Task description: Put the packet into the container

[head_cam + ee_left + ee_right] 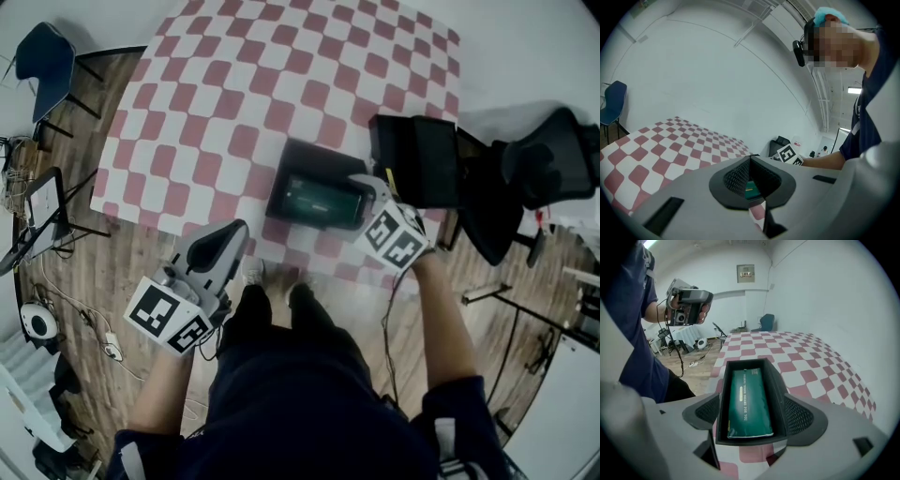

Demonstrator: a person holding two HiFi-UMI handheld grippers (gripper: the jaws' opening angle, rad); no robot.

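A black oblong container [298, 161] stands near the front edge of the red-and-white checked table [281, 84]. A dark green packet [322, 200] lies flat inside it and fills most of its floor; the right gripper view shows the packet [746, 401] lengthwise in the container [777, 380]. My right gripper [361, 186] hovers at the container's near right end, open wide, its pads [800, 416] on either side of the container with nothing gripped. My left gripper [236, 234] is held off the table's front edge, left of the container, shut and empty.
A black box-like object [417, 159] and a black office chair [544, 159] stand right of the table. A blue chair [42, 56] and a stand with cables [42, 211] are on the wooden floor at the left. My legs are below the table edge.
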